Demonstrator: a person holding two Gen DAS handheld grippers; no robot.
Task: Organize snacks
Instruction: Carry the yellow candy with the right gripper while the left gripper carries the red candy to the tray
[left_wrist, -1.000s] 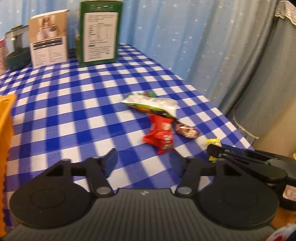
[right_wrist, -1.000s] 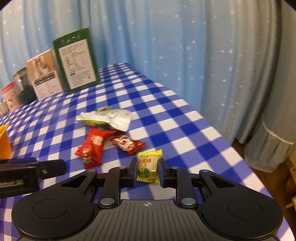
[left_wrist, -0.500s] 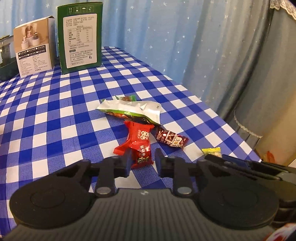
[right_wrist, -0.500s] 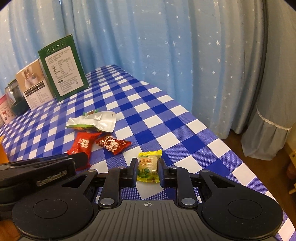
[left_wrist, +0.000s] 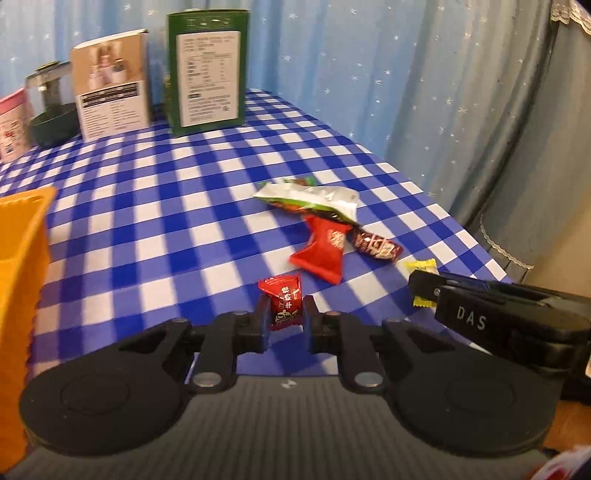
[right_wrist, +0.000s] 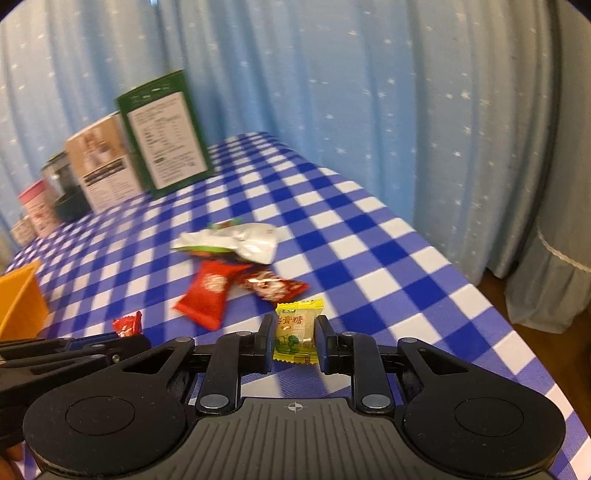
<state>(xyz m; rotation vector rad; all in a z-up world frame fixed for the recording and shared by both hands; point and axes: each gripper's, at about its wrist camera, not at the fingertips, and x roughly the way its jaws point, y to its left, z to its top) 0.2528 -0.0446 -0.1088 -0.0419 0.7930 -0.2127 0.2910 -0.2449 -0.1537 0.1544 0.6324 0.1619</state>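
Black plastic jaws of the left tool (left_wrist: 283, 320) have just been closing and now pinch a small red candy (left_wrist: 283, 302), its wrapper printed with white characters too blurred to read. The right tool (right_wrist: 294, 338) clamps a yellow-green candy (right_wrist: 296, 332) with red characters on its pale label (the letters "DAS" show on this tool's side in the left wrist view).

Beyond the tools, loose snacks lie together on the blue-and-white checked cloth of the counter (left_wrist: 155, 221): a larger red packet (left_wrist: 323, 249) with a round white mark, a dark red bar (left_wrist: 375, 245) touching it on the right, and a silver-and-green pouch (left_wrist: 314, 197) lying across their far ends.

An orange bin (left_wrist: 18, 258) stands at the left edge, well apart from the snacks.

At the back of the counter a tall green box (left_wrist: 207, 70) shows a white panel of small print, unreadable from here. Beside it stand a tan box (left_wrist: 110, 85) with a black label band, a dark green pot (left_wrist: 51, 122) and a pink container (left_wrist: 13, 122). Blue curtain (left_wrist: 369, 74) with white stars hangs behind.
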